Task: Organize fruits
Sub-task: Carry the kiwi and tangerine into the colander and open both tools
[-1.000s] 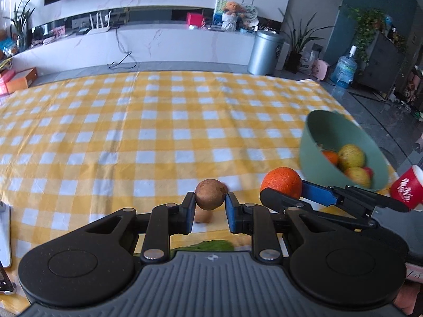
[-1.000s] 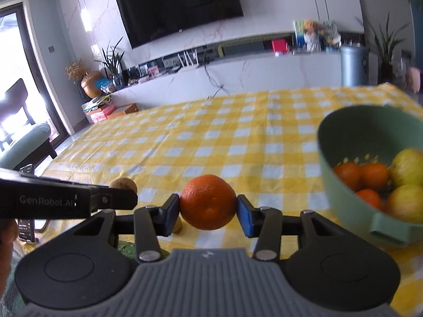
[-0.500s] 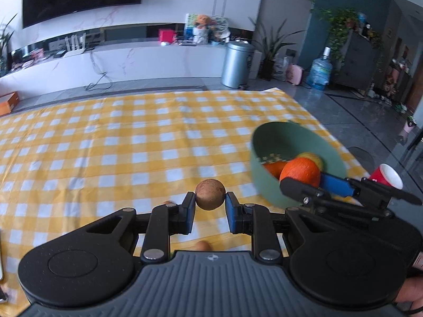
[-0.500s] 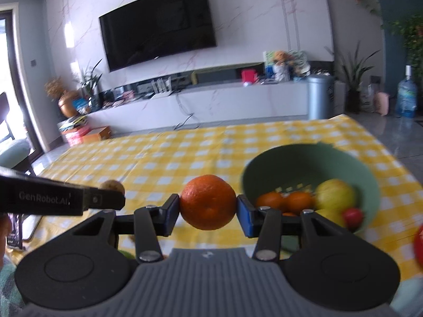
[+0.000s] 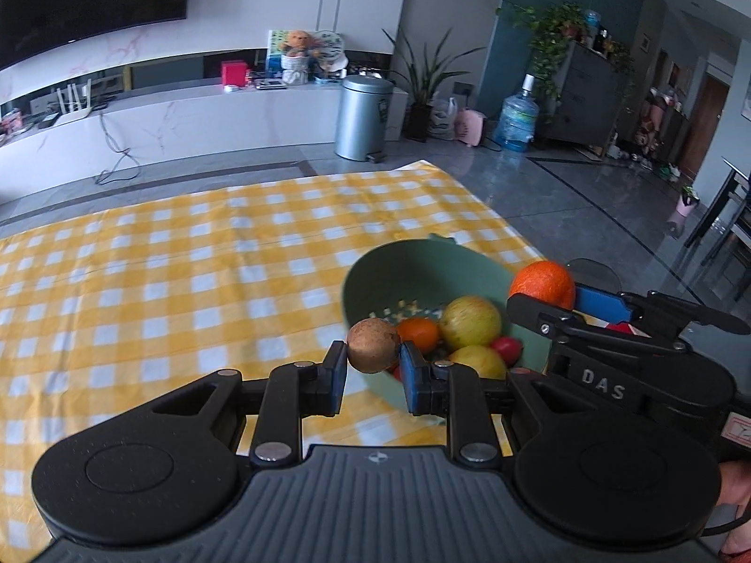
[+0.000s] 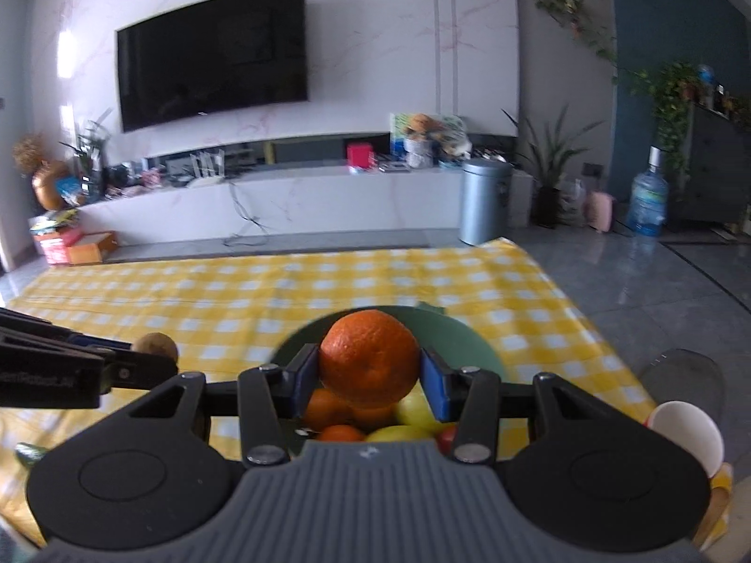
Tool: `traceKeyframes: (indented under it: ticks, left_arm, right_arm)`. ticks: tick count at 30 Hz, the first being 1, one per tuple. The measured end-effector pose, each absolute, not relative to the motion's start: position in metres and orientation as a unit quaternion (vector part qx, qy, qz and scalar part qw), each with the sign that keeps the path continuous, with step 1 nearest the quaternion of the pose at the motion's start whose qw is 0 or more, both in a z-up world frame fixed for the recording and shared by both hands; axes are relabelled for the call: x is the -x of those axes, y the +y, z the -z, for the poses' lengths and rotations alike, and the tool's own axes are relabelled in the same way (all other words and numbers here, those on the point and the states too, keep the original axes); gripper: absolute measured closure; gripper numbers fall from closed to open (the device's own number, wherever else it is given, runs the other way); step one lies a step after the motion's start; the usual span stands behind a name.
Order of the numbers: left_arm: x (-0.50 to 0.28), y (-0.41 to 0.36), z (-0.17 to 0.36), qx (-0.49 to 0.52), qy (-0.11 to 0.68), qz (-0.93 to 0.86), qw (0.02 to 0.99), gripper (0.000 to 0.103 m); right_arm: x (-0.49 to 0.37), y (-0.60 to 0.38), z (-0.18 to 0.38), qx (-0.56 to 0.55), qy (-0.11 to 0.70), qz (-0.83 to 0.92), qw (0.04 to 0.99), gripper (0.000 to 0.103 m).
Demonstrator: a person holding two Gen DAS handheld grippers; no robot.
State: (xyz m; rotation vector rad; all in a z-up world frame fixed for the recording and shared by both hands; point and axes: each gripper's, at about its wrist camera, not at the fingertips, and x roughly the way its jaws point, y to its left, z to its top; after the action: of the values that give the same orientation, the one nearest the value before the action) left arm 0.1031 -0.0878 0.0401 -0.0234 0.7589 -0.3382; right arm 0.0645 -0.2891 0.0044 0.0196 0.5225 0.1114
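Note:
My left gripper (image 5: 373, 365) is shut on a small brown kiwi (image 5: 373, 345) and holds it just at the near left rim of the green bowl (image 5: 375, 272). My right gripper (image 6: 368, 377) is shut on a large orange (image 6: 369, 357) and holds it above the green bowl (image 6: 464, 340). The orange also shows in the left wrist view (image 5: 543, 283), over the bowl's right rim. The bowl holds several fruits: small oranges (image 5: 419, 332), yellow-green apples (image 5: 470, 322) and a small red fruit (image 5: 507, 348). The kiwi also shows in the right wrist view (image 6: 154, 346), at the left.
The bowl sits near the right edge of a table with a yellow and white checked cloth (image 5: 164, 281). A red and white paper cup (image 6: 687, 434) stands at the right of the bowl. A dark green item (image 6: 30, 454) lies at the near left table edge.
Both grippers have moved right toward the bowl with their fruits. The orange now hangs over the bowl and the kiwi has reached its near rim.

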Motion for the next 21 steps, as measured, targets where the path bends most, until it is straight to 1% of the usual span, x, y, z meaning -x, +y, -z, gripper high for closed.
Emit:
traceKeyframes:
  ticks: [9, 21]
  left_arm:
    - [-0.137, -0.11, -0.026, 0.004, 0.389, 0.177, 0.904, 0.077]
    - [-0.17, -0.116, 0.007, 0.0, 0.427, 0.173, 0.888, 0.077]
  right_arm:
    - [-0.093, -0.301, 0.013, -0.023, 0.299, -0.035, 0.953, 0.059]
    - [-0.117, -0.297, 0.029, -0.035, 0.317, -0.036, 0.947, 0.059]
